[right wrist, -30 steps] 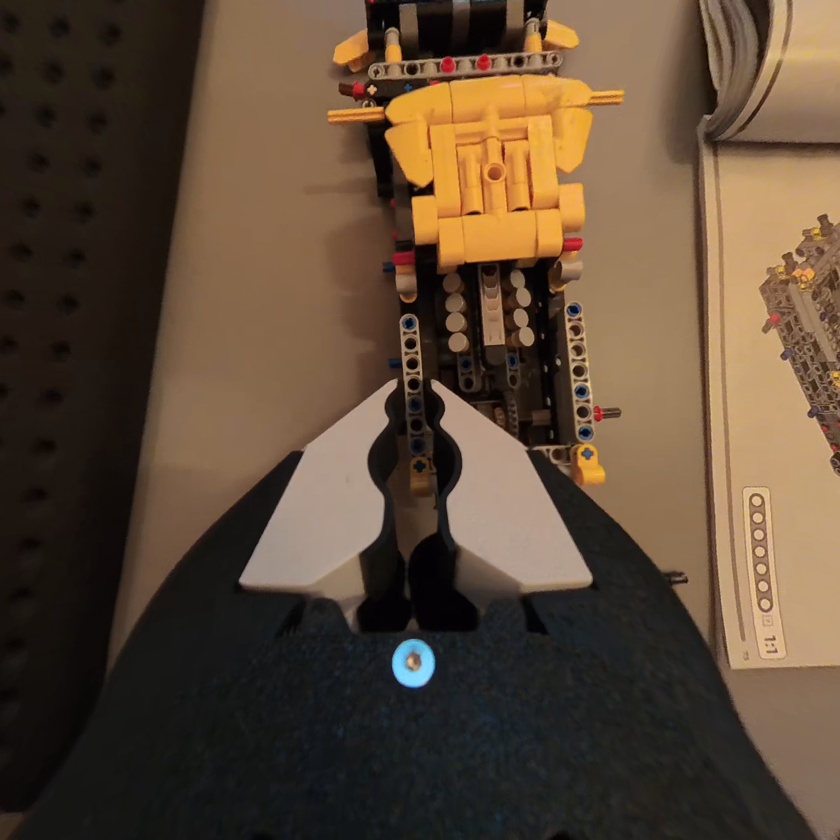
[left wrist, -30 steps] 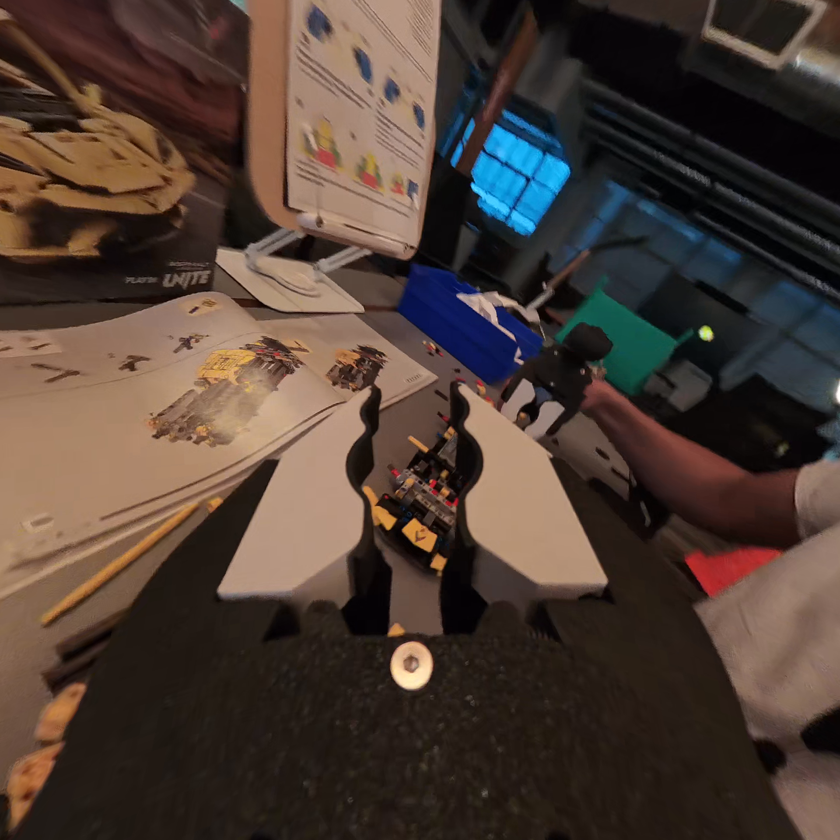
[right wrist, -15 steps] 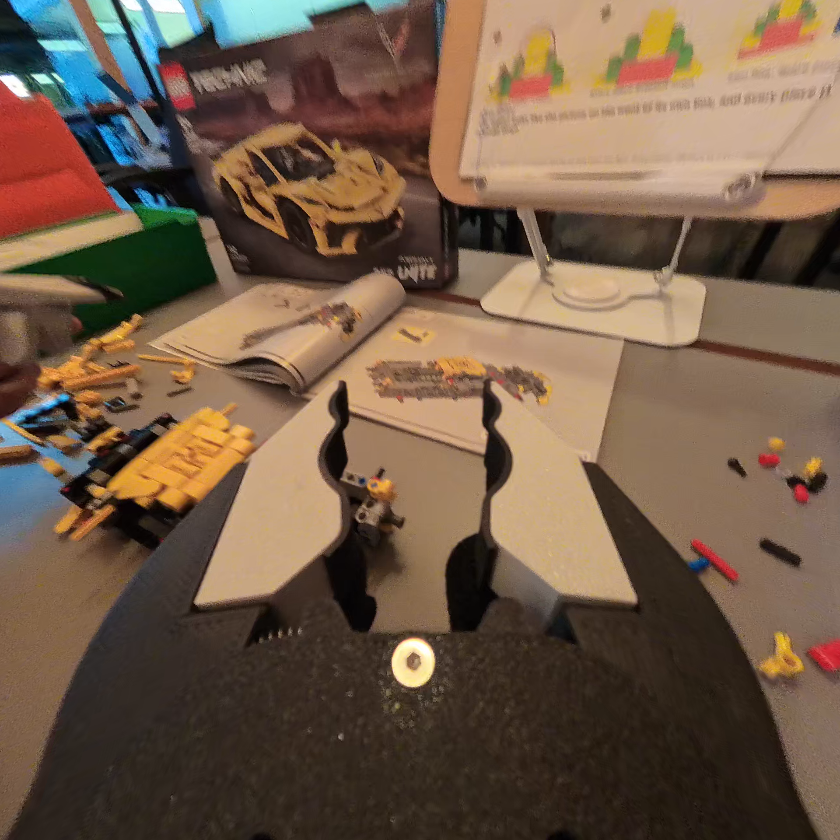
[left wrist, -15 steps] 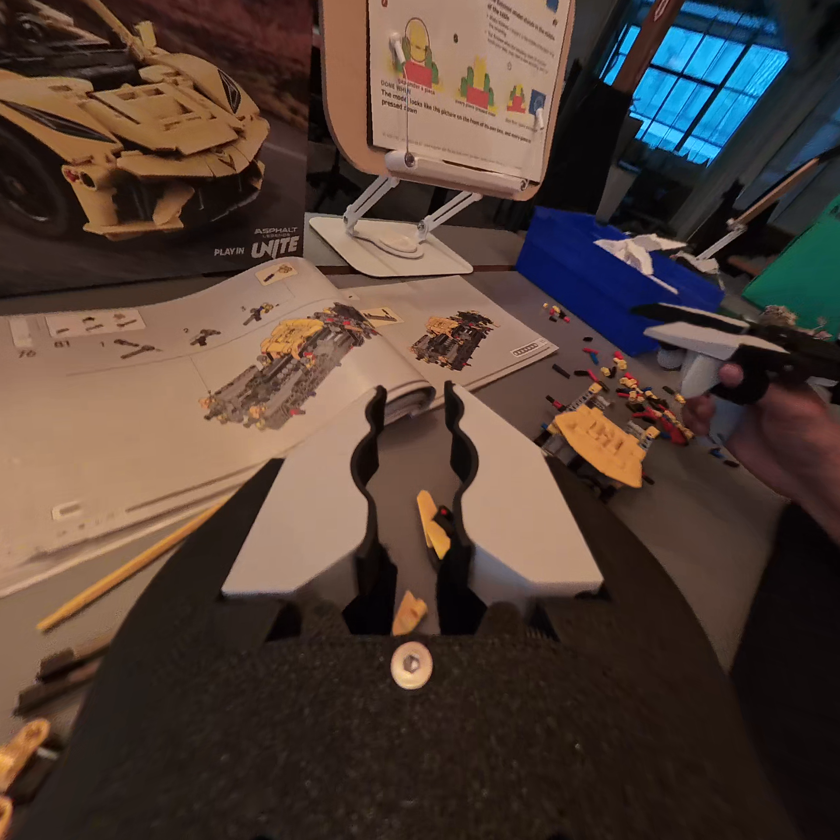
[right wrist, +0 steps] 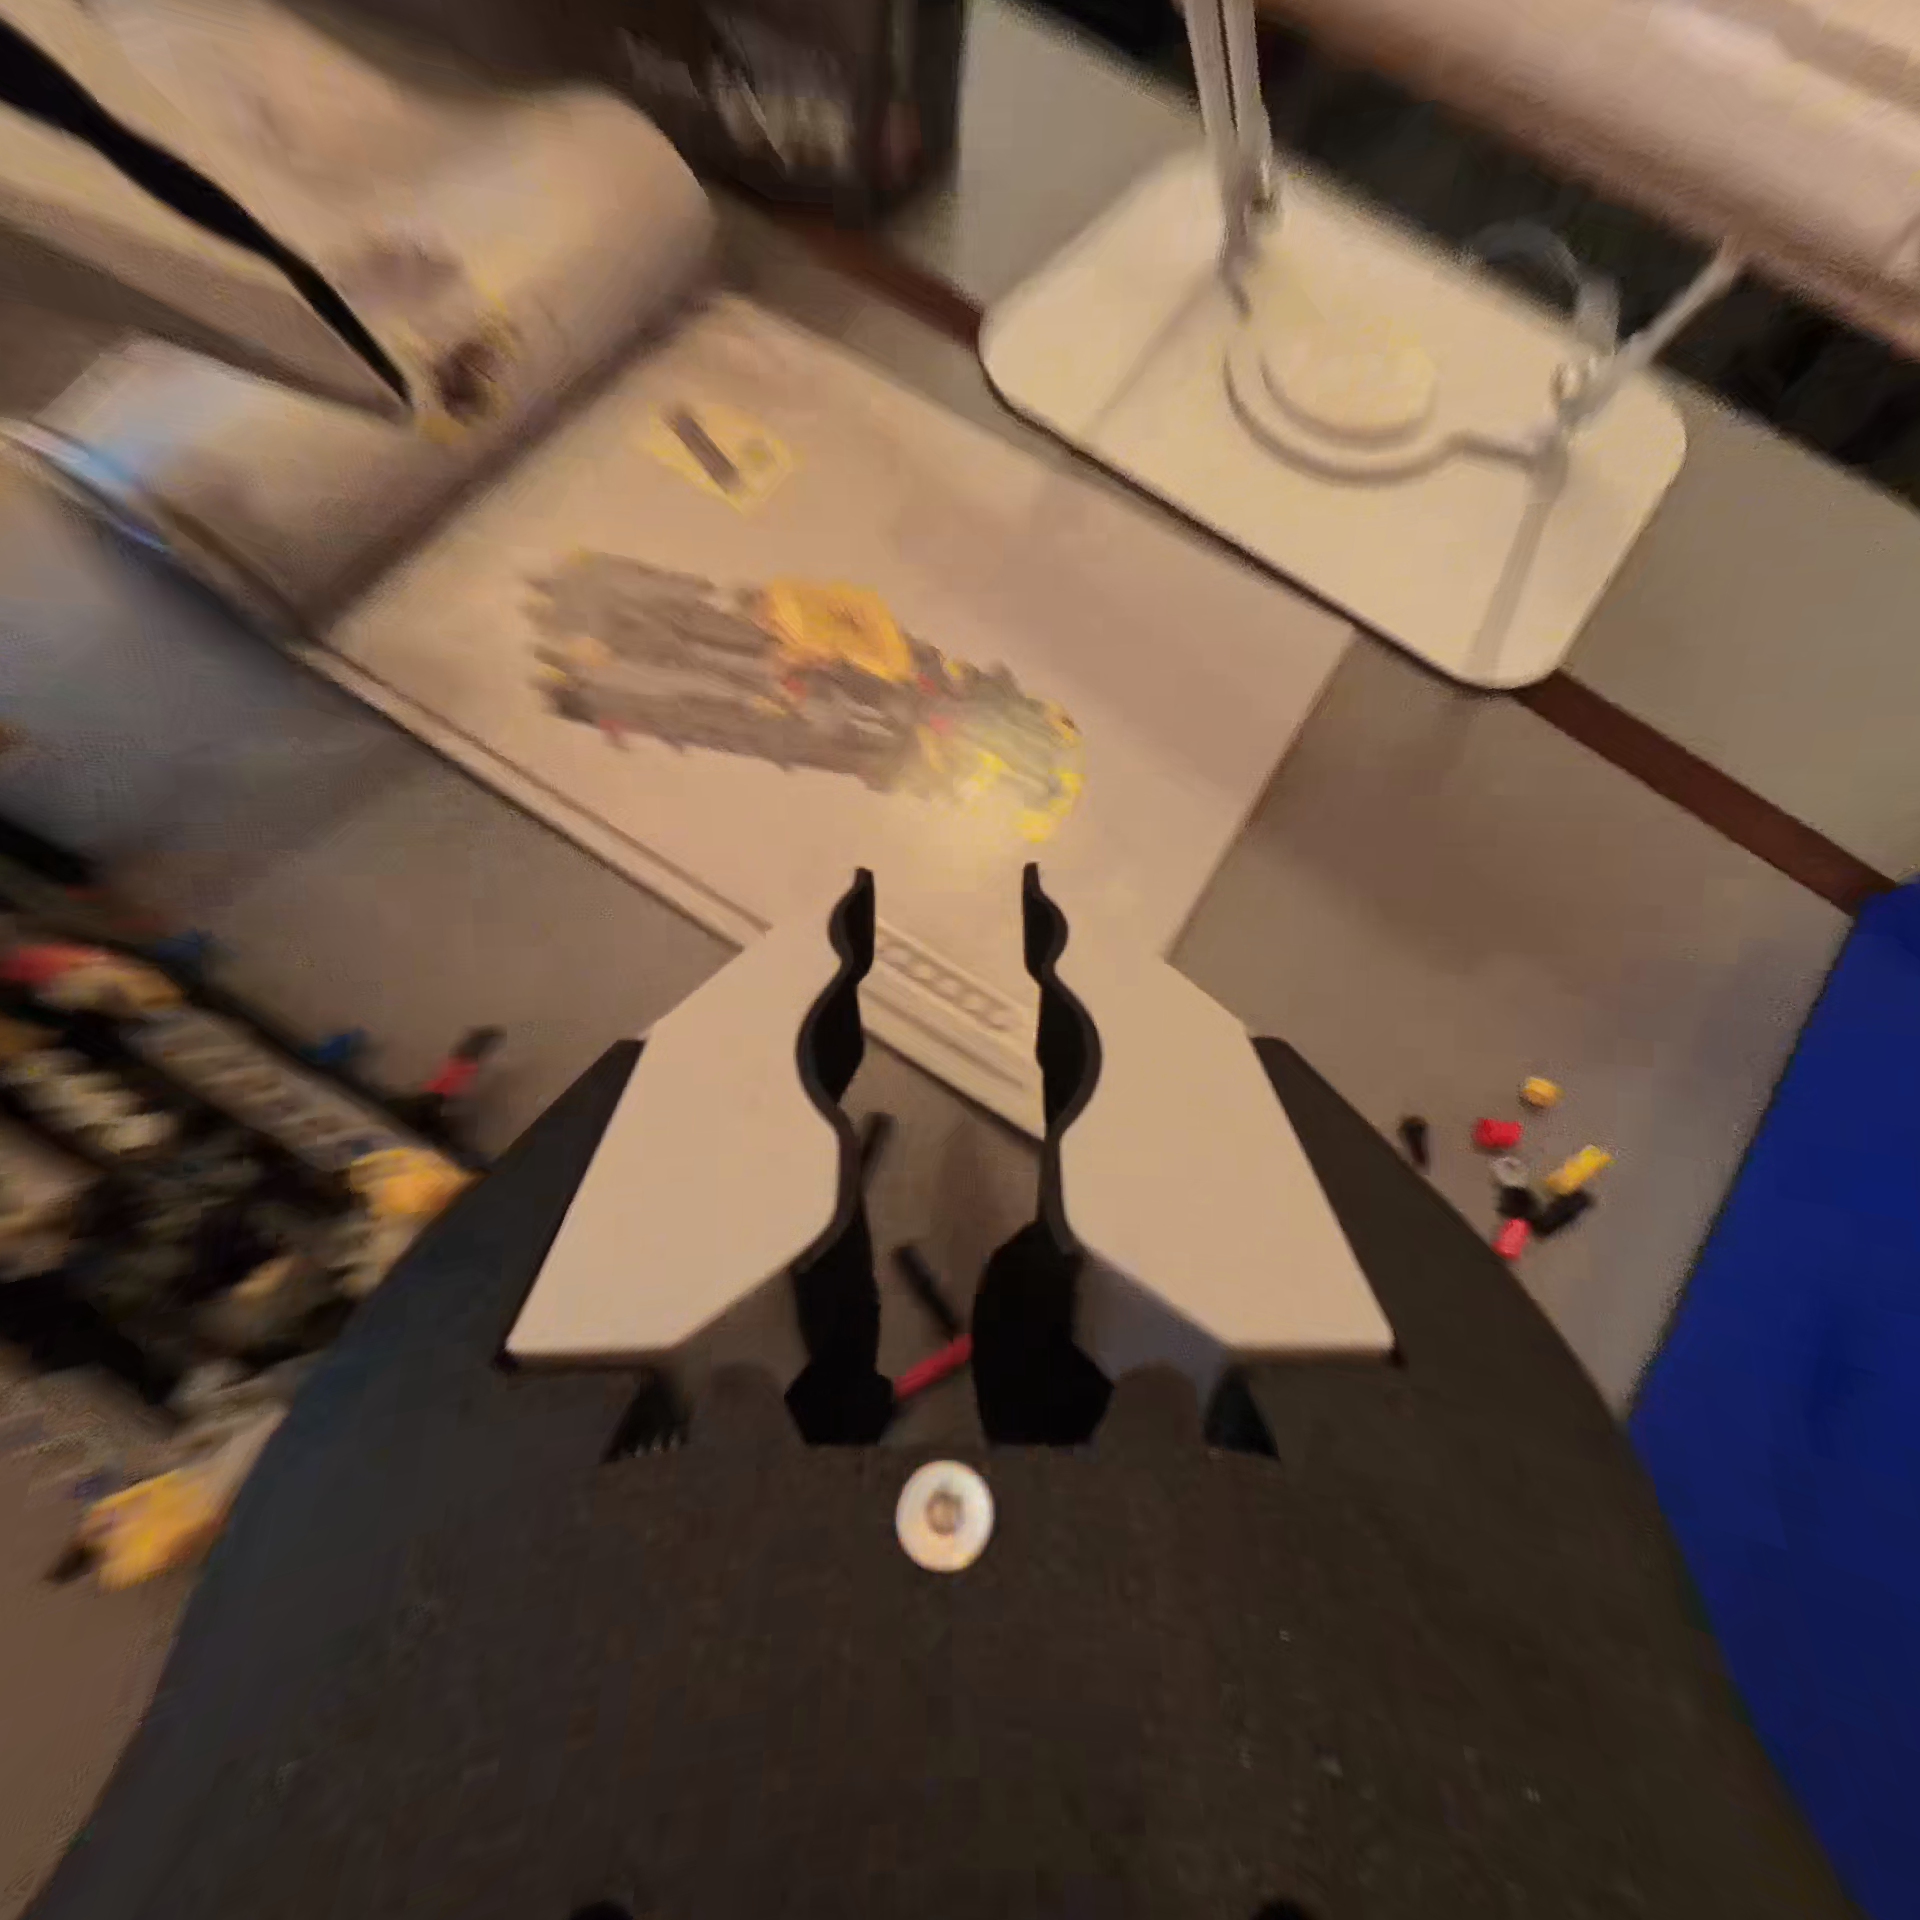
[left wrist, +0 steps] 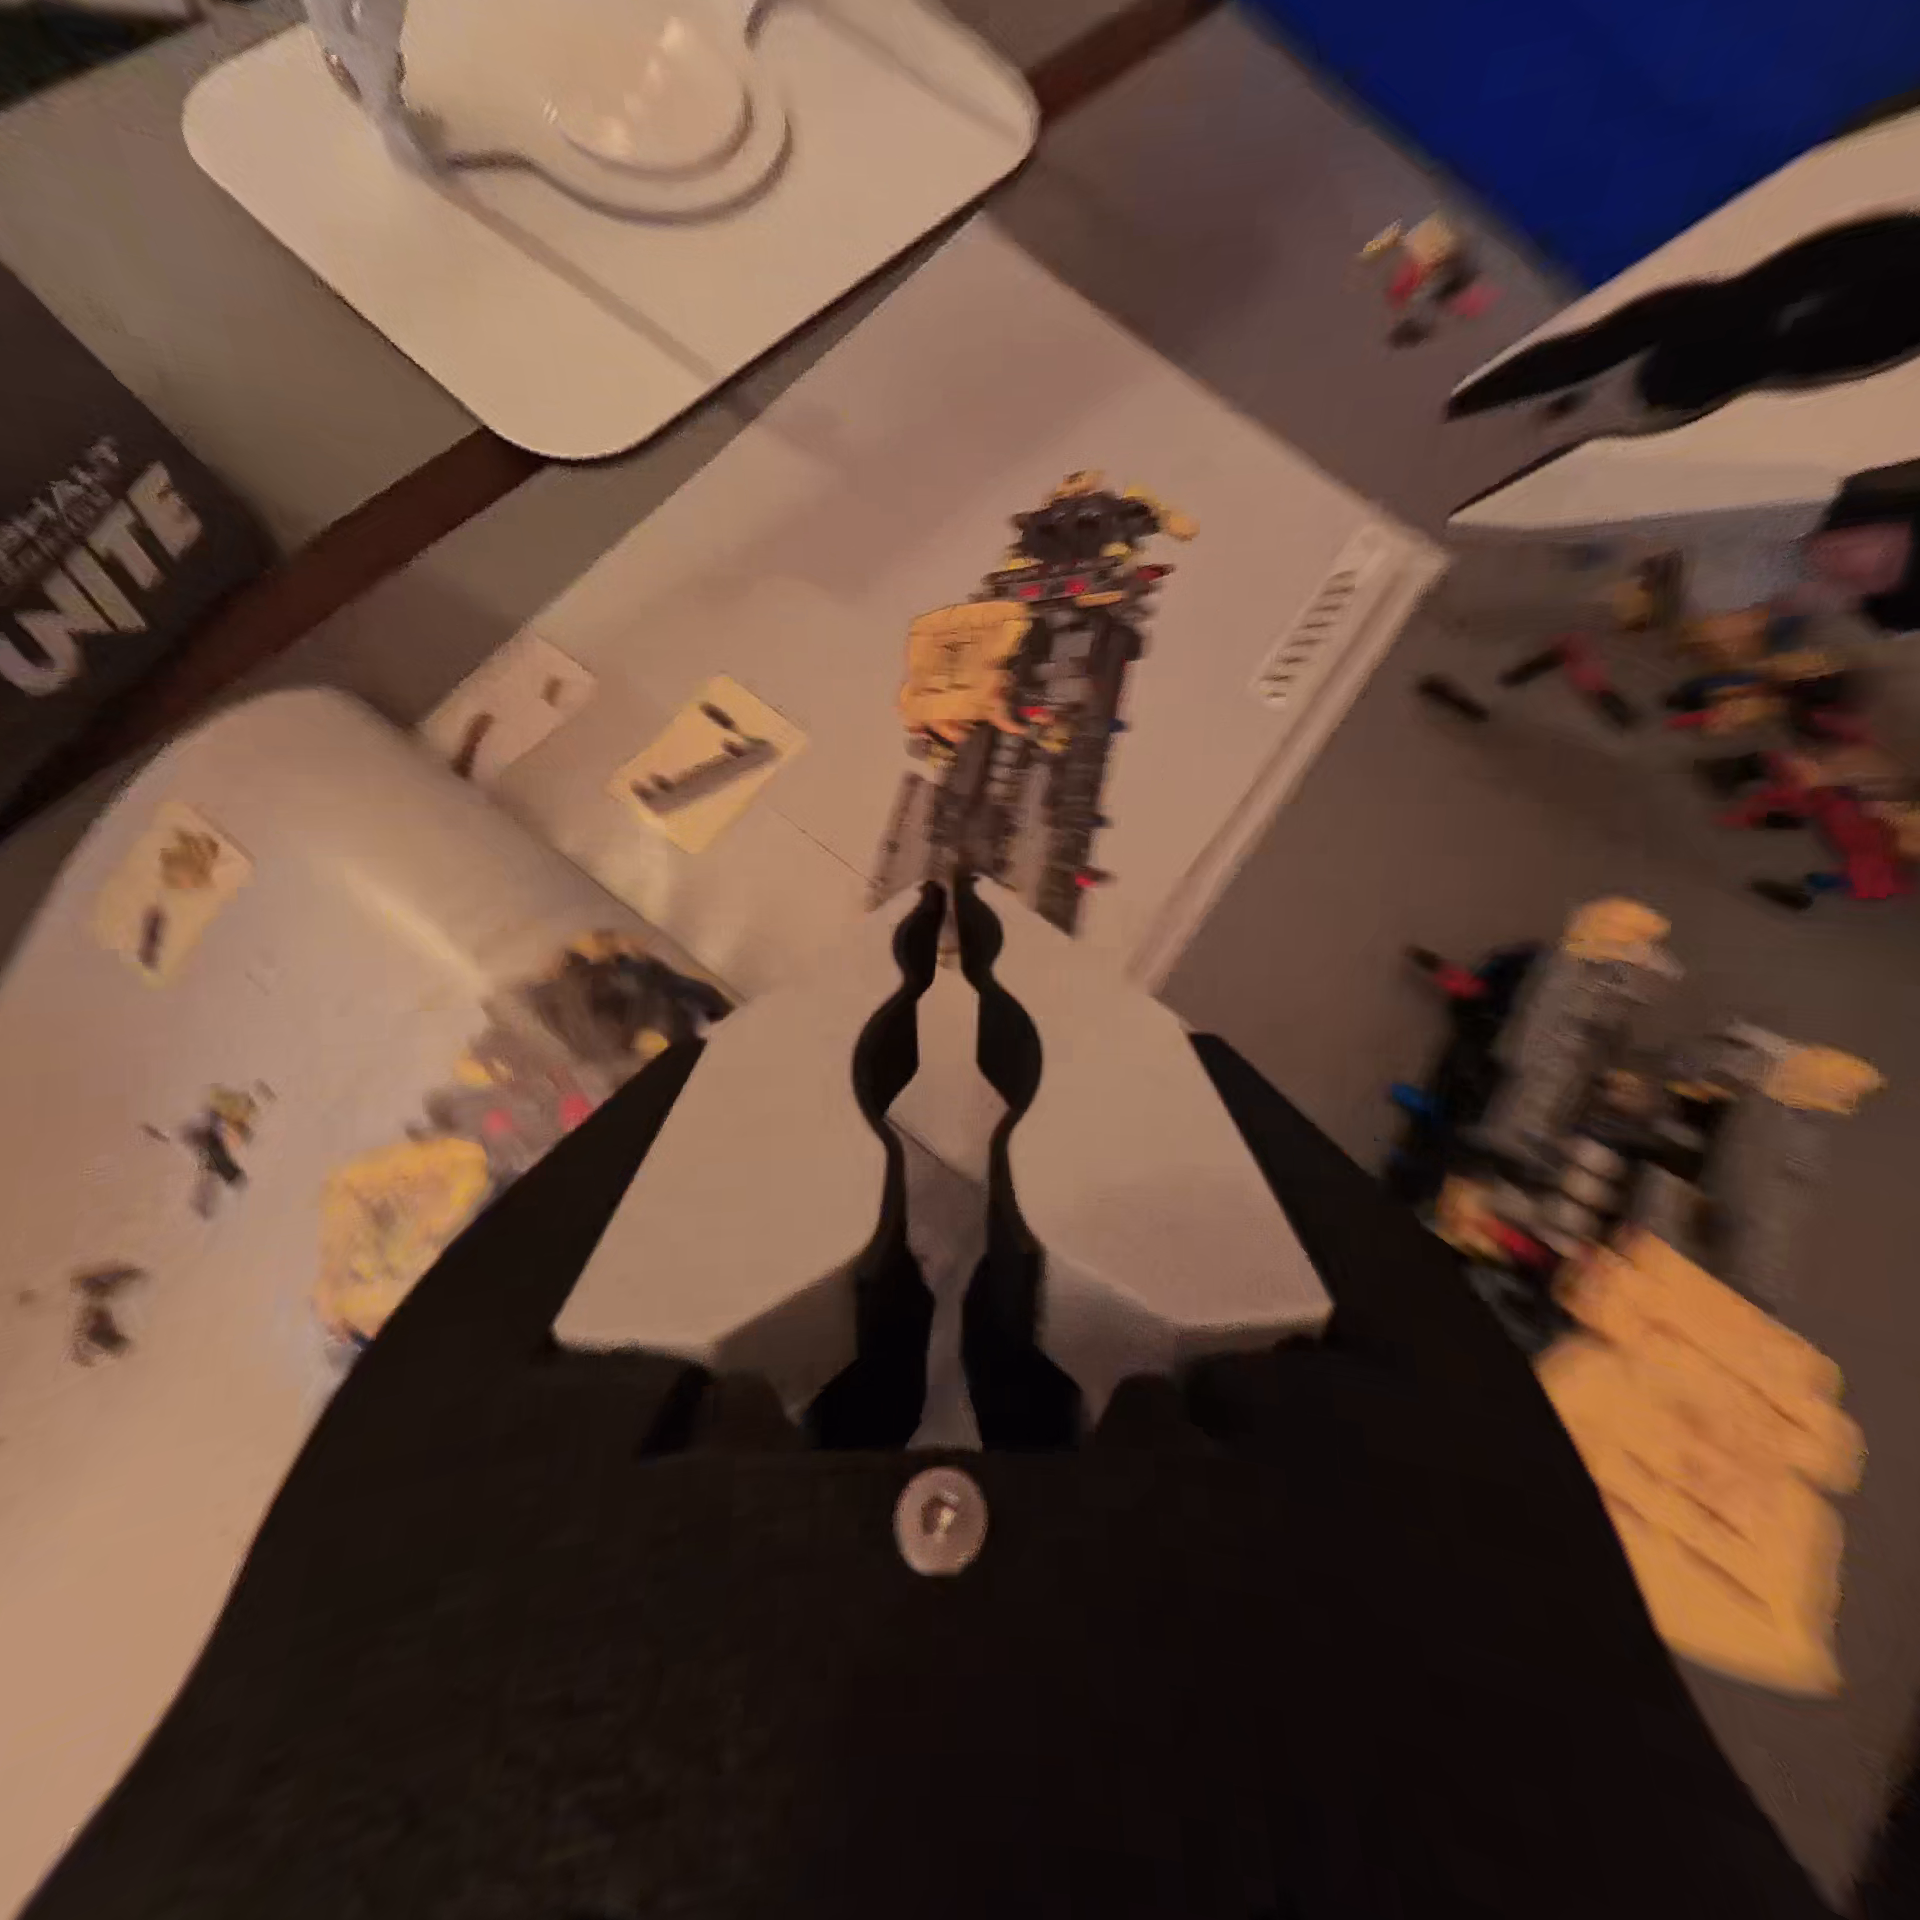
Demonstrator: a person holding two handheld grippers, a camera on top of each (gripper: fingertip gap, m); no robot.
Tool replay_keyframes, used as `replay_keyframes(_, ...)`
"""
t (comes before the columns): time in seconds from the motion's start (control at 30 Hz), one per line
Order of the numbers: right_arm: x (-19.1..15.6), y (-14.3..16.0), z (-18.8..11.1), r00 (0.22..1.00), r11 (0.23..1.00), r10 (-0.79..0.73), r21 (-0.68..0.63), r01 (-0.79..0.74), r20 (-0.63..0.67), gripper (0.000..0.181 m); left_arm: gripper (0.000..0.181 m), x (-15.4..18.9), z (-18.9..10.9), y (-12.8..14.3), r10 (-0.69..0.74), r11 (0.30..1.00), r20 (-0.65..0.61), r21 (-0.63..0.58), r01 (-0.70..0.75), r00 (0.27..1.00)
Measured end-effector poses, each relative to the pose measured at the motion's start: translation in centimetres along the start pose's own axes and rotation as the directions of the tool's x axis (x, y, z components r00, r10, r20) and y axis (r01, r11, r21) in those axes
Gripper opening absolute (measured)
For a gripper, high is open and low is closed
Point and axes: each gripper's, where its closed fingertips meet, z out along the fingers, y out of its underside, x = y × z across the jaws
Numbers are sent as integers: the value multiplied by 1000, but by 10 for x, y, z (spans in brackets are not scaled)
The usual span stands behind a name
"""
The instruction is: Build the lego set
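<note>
The views are blurred by motion. My left gripper [left wrist: 948, 902] has its jaws almost together with nothing between them, and hovers over the open instruction booklet [left wrist: 1039, 499]. My right gripper [right wrist: 943, 891] is open and empty above the booklet's [right wrist: 831, 499] near corner. The black and yellow lego car build [left wrist: 1621, 1164] lies to the right of my left gripper and at the left in the right wrist view [right wrist: 197, 1122]. Each gripper shows in the other's view, the right one [left wrist: 1704, 343] at the upper right and the left one [right wrist: 197, 208] at the upper left.
A white stand base [left wrist: 613, 229] sits behind the booklet. A blue bin [right wrist: 1818, 1351] is at the right. Loose small pieces [right wrist: 1538, 1164] lie beside it, and more lie past the build [left wrist: 1766, 727]. A black pin [right wrist: 925, 1288] and a red piece [right wrist: 935, 1363] lie under my right gripper. The set's box [left wrist: 94, 540] stands at the left. Left tips to right tips: about 15 cm. The black pin [right wrist: 925, 1288] is closer to my right gripper, around 10 cm from its tips; the left tips are 25 cm off. Look for it in the left wrist view [left wrist: 1540, 672] too.
Both grippers have tipped downward and moved over the booklet. The left jaws have narrowed from open to nearly closed. The right jaws have stayed open.
</note>
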Motion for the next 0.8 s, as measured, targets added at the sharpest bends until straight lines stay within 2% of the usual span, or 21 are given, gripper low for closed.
replay_keyframes(0.07,14,14,30,1000,995,17,-101,-19,-18,20,0,-20,30,-5,58,996,96,-71,-52,994)
replay_keyframes(0.17,14,23,58,998,988,55,-145,-58,-20,0,0,-27,48,4,-17,995,60,-99,23,998)
replay_keyframes(0.23,15,33,62,999,980,-6,-198,-3,-46,0,0,-35,46,17,-60,994,52,-91,65,997)
replay_keyframes(0.33,17,32,63,997,988,25,-150,-37,-77,0,0,-53,32,37,-66,993,74,-89,72,995)
replay_keyframes(0.4,15,33,62,995,987,16,-155,-31,-101,0,0,-55,22,39,-116,993,16,-36,117,993)
replay_keyframes(0.5,13,32,63,992,987,-7,-158,-13,-126,0,0,-58,17,42,-141,990,-27,-23,140,990)
replay_keyframes(0.63,13,33,63,989,992,1,-128,-21,-149,0,0,-67,6,43,-118,993,44,-14,118,992)
replay_keyframes(0.73,12,33,62,988,991,4,-133,-25,-154,0,0,-83,1,55,-92,995,120,-38,98,988)
replay_keyframes(0.8,12,33,62,987,990,8,-135,-29,-158,0,0,-89,3,63,-123,991,103,-38,127,987)
